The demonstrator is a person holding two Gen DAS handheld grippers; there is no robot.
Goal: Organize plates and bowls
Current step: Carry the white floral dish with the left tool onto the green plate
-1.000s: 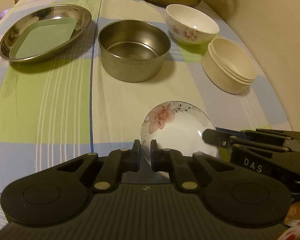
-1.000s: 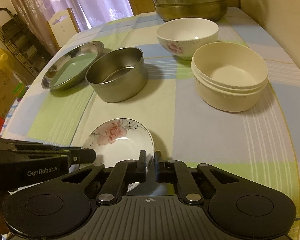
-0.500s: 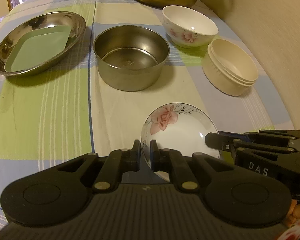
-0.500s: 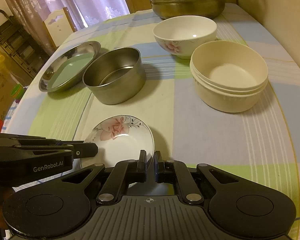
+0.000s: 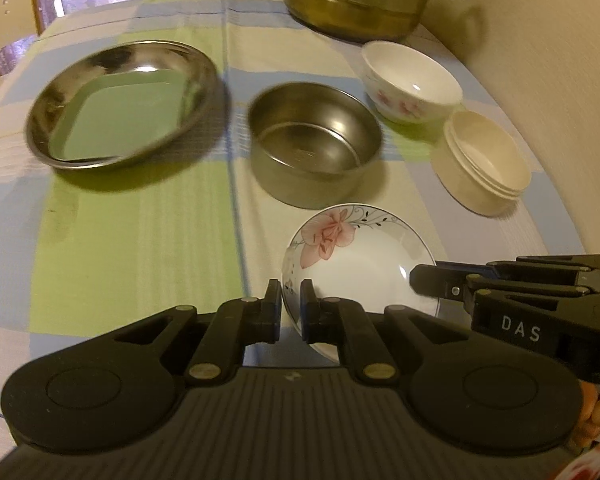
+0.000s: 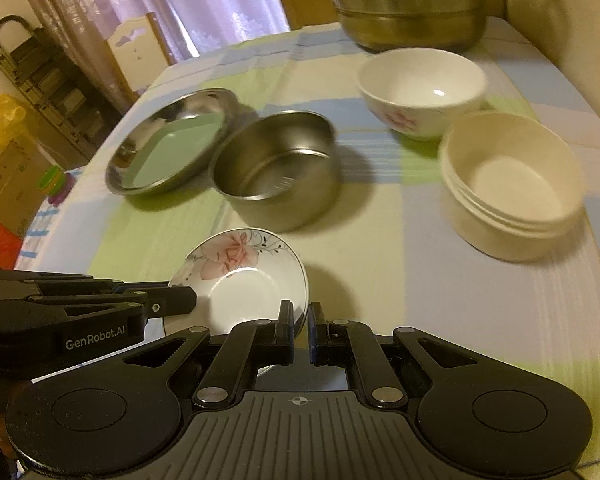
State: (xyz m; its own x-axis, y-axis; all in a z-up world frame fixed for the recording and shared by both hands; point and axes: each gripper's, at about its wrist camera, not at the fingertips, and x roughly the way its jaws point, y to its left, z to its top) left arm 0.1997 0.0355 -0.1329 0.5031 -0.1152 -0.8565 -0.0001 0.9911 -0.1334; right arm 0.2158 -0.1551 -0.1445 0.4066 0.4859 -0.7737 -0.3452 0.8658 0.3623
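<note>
since a second ago both grippers carry the flowered saucer [image 5: 360,264] closer to the steel bowl [image 5: 314,144] just ahead. left gripper [image 5: 290,310] and right gripper [image 6: 298,320] each pinch an opposite rim, likely to keep it level.

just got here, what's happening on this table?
A person holds a gripper in each hand, and both are clamped on the rim of one floral plate: the left gripper on its near-left edge, the right gripper on the opposite side. The plate looks lifted off the checked cloth. Ahead sit a steel bowl, a steel dish holding a green tray, a floral bowl and stacked cream bowls.
</note>
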